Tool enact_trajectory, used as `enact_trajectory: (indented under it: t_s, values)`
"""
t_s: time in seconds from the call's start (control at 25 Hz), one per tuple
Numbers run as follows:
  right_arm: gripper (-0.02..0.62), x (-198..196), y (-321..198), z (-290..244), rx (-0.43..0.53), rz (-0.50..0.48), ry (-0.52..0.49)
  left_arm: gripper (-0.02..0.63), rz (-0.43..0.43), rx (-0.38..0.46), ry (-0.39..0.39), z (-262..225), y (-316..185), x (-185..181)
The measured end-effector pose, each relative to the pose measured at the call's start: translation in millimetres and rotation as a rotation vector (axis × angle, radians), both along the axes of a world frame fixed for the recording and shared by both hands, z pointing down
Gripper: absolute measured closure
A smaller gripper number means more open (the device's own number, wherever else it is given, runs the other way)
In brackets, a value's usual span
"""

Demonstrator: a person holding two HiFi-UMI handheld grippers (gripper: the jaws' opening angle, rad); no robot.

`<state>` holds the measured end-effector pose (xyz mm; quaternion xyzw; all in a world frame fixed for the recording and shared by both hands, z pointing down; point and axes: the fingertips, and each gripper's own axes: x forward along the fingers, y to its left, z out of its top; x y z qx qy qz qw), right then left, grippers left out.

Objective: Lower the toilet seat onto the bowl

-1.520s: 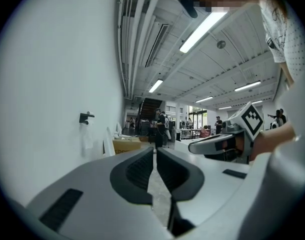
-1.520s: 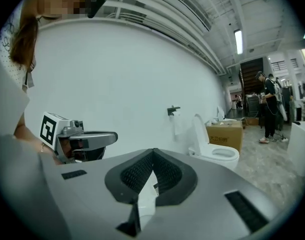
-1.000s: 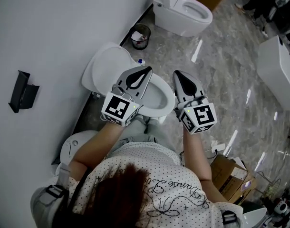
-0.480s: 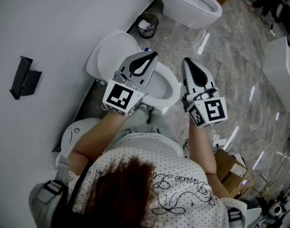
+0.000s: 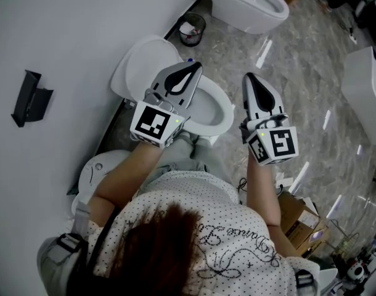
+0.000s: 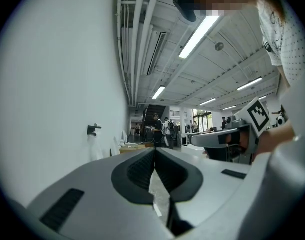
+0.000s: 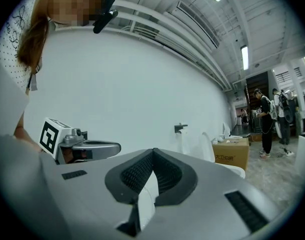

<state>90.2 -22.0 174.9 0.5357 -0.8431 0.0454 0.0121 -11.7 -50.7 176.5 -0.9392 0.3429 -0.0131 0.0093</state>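
The toilet seat (image 5: 142, 69) stands raised, leaning back against the white wall (image 5: 65, 29), and the bowl (image 5: 222, 113) below it is open. From above, the seat and the lid look like one white oval, so they may be folded up together. The person (image 5: 194, 239) stands in front of the bowl and holds both tools out level, side by side and apart from each other. The left gripper (image 5: 194, 66) hangs over the bowl with its tip toward the raised seat, near it but not visibly touching it. Its fingers (image 6: 142, 171) are clenched together with nothing between them. The right gripper (image 5: 249, 77) is just beside the bowl's outer edge, over the grey marble floor (image 5: 286, 73). Its fingers (image 7: 167, 171) are also clenched on nothing. A small waste bin (image 5: 189, 29) sits on the floor against the wall beyond the seat, and a second toilet (image 5: 249, 5) stands farther off. A black holder (image 5: 31, 106) is fixed to the wall, and a cardboard box (image 5: 299, 224) lies on the floor at the person's right.
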Motion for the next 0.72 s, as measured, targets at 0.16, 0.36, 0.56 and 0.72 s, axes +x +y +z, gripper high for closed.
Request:
enact_trajectory:
  t_s: [0.16,0.36,0.56,0.72]
  values:
    - [0.585,5,0,1,0.0,0.021,0.006,0.601,-0.005,0.001,0.003,1,-2,-1]
    - [0.584,11,-1,2,-0.004,0.04,0.003,0.601,-0.01,0.013,-0.001,0,-4,-3]
    - [0.584,12,-3,3,-0.011,0.045,0.02,0.601,-0.021,0.013,0.008,-2,-9,-7]
    - [0.584,11,-6,4,-0.017,0.054,0.018,0.601,-0.031,0.006,0.018,-2,-12,-12]
